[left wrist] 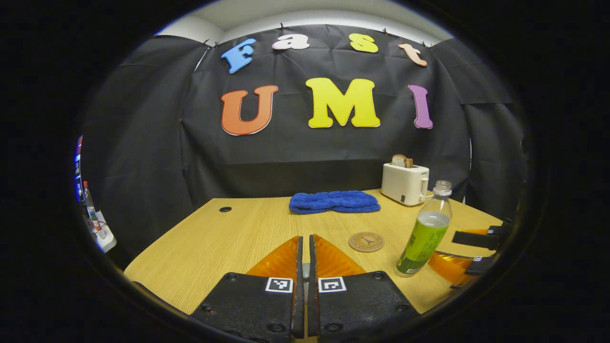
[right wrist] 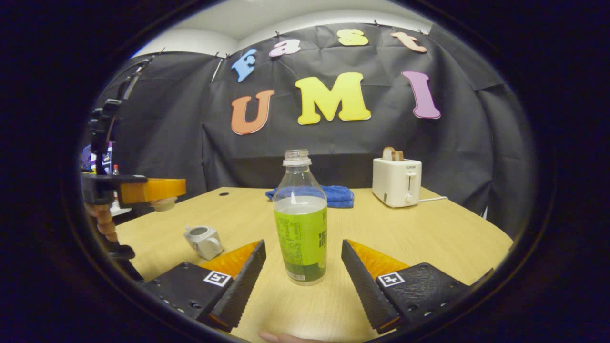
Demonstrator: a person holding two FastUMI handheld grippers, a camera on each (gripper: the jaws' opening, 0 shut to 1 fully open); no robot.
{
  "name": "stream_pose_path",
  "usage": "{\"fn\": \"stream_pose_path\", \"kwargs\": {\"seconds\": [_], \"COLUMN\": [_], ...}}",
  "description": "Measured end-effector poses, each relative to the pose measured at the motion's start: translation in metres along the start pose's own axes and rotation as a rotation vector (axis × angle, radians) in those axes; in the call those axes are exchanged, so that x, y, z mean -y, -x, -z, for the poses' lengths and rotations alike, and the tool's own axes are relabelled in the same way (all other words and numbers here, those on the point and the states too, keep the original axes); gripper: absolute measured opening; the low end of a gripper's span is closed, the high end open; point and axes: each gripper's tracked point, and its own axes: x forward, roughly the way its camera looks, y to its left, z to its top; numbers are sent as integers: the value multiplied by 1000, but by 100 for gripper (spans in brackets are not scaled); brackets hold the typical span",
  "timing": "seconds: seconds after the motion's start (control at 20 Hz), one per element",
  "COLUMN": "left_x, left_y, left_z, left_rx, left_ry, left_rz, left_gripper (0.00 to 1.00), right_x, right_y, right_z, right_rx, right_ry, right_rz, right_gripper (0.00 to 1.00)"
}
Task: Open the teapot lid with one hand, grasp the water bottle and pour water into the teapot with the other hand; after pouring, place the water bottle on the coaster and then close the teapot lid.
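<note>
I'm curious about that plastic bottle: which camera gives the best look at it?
The right gripper view: the water bottle stands upright and uncapped in mid-picture, whole, between that gripper's spread fingers. The left gripper view shows the same bottle smaller, off toward the right edge and bent by the lens.

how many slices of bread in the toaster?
1 visible: a slice of bread sticks up from the toaster at the table's back right corner. A second, sunk in a slot, could be hidden.
</note>
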Motion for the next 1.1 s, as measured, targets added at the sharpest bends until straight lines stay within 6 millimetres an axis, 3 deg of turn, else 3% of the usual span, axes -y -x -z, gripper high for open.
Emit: {"fn": "stream_pose_path", "kwargs": {"seconds": [0.15,0.4,0.45,0.55,0.9,1.1], "left_x": [2,-2,-4,-9,-22,-30], "left_y": [25,54,58,64,70,71], "left_z": [-11,-19,-19,-15,-15,-13], "left_rx": [20,35,38,32,35,35], "left_ry": [-7,-3,3,12,-8,-18], "left_rz": [1,4,5,3,17,27], "left_gripper": [5,5,5,5,5,5], "right_x": [-6,-7,-3,-3,-32,-42], "right_y": [-20,-40,-40,-37,-19,-25], "right_z": [2,-2,-5,-8,-35,-39], "right_rx": [-18,-18,-8,3,-3,-73], "right_ry": [26,51,55,70,286,506], "right_rz": [7,49,62,75,71,84], "right_gripper": [93,95,94,75,72,73]}}
